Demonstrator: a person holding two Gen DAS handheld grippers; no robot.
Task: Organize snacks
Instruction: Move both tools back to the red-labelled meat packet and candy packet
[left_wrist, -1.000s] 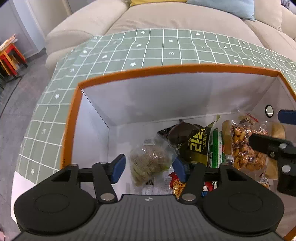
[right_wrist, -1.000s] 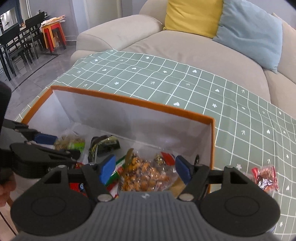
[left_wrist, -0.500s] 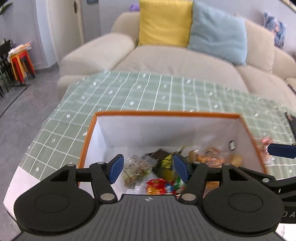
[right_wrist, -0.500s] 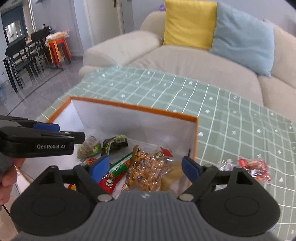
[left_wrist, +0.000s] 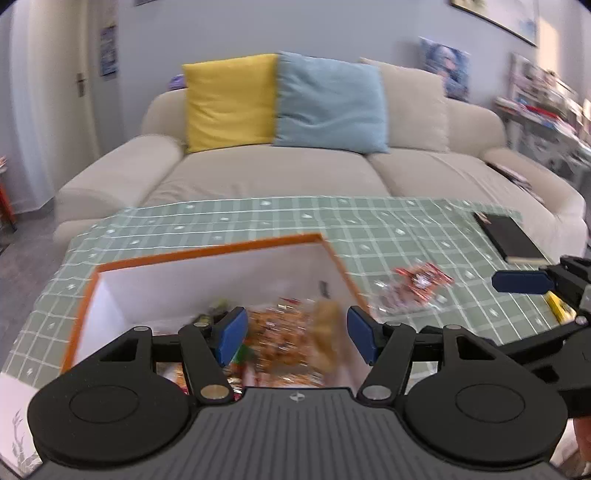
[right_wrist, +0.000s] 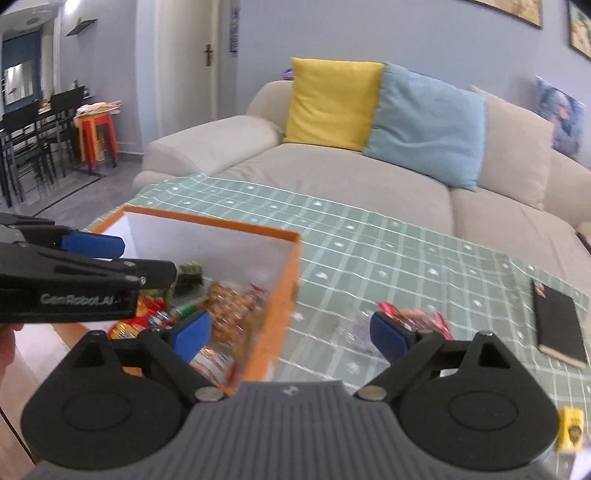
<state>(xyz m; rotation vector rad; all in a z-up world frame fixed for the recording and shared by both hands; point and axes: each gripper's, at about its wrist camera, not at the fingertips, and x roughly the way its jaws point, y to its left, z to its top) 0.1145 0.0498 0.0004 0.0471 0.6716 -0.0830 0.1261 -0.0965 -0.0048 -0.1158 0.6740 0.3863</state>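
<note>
Green checked desk (right_wrist: 406, 258) under both: left gripper (left_wrist: 293, 334) wide open, empty over the orange-rimmed white box (left_wrist: 207, 254); right gripper (right_wrist: 290, 332) opening, empty, red snack packets (right_wrist: 413, 321) just ahead.

Two wrist fisheyes, each looking forward and down across the tabletop (left_wrist: 369, 218) toward the sofa (right_wrist: 332, 177).
Both sit close above the orange-rimmed box (left_wrist: 207, 253); both share the box, the loose packets (right_wrist: 413, 321) and the tabletop's far edge.
</note>
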